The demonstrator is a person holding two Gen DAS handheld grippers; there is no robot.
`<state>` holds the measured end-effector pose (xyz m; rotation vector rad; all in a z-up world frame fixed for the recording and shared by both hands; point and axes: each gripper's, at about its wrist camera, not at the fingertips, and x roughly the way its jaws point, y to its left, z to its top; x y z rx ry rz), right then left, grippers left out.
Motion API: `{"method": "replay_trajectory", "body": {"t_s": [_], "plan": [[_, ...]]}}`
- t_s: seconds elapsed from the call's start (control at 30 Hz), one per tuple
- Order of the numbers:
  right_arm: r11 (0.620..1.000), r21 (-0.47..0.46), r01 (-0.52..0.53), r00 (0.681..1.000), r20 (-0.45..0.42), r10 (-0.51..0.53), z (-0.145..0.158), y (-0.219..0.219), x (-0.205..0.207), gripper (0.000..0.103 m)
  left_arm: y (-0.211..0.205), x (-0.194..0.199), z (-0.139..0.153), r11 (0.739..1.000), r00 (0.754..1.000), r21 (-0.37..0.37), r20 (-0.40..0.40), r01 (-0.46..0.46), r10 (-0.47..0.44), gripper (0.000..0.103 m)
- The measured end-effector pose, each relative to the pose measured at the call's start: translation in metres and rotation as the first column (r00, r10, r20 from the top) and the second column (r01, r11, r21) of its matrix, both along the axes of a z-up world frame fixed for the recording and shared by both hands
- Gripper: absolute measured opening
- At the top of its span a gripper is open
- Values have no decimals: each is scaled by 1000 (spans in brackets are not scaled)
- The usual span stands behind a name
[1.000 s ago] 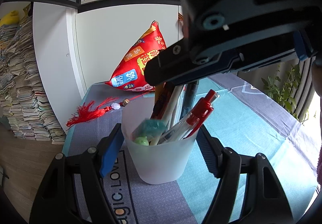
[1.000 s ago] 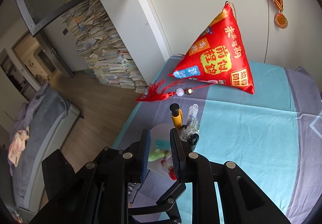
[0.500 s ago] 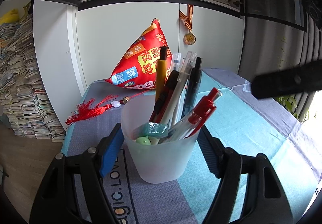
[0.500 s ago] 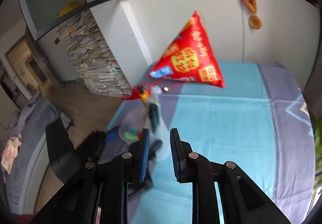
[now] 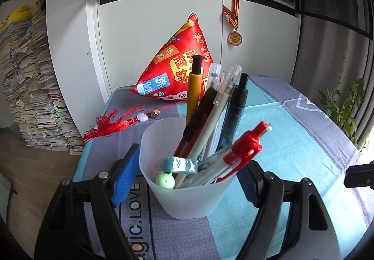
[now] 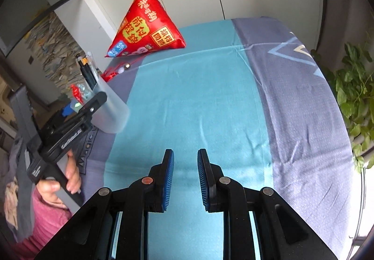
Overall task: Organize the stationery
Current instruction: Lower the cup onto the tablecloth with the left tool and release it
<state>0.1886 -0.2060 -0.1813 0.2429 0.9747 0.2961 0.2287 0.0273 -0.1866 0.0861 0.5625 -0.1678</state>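
The translucent plastic cup [image 5: 187, 192] stands upright on the blue and grey tablecloth [image 5: 292, 143] and serves as the reference point. The left gripper [image 5: 187, 180] straddles the cup: its blue-padded fingers [image 5: 125, 172] stand wide apart, one on each side of the cup wall. The left pad sits just beside the wall with a narrow gap visible; the right pad is mostly hidden behind the cup, so contact there cannot be determined.

Contents of the cup:
- a yellow pen with a black cap [image 5: 195, 89], leaning toward the rear rim;
- a red-bodied tool with a black slider [image 5: 198, 124], just beside the yellow pen;
- a white pen with a clear cap [image 5: 216, 115];
- a dark blue pen [image 5: 235, 115], to the right of the white pen;
- a red-clipped click pen [image 5: 238, 154], tilted over the right rim;
- a teal tape dispenser [image 5: 178, 164] and a green round eraser [image 5: 165, 181], low at the front.

Behind the cup, a red triangular cushion [image 5: 177, 68] rests against the white cabinet [image 5: 140, 37], with a red tassel [image 5: 112, 124] lying between cushion and cup. A medal [image 5: 234, 38] hangs on the cabinet door.

The right gripper [image 6: 185, 178] hovers well to the right of the cup, over the bare teal panel of the cloth. Its fingers are parted narrowly and hold nothing.
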Motion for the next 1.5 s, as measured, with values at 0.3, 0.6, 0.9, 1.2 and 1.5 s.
{"method": "replay_trajectory", "body": {"t_s": [0.3, 0.6, 0.9, 1.2, 1.5], "plan": [[1000, 20, -6, 1000, 19, 6, 1, -15, -14, 21, -5, 5, 3, 999, 999, 14, 5, -39, 39, 68], [997, 70, 17, 1000, 9, -18, -9, -36, -12, 21, -42, 10, 13, 999, 1000, 29, 18, 13, -14, 68], [996, 57, 72, 997, 23, -73, -13, -62, -12, 21, -112, 27, 15, 993, 993, 31, 7, 115, -116, 69], [986, -29, 166, 985, 53, -164, -17, -79, -7, 21, -129, 19, 5, 989, 990, 40, -5, 141, -141, 69], [985, -92, 145, 987, 87, -137, -10, -57, -7, 21, -128, 20, 3, 989, 988, 17, -36, 149, -148, 73]]}}
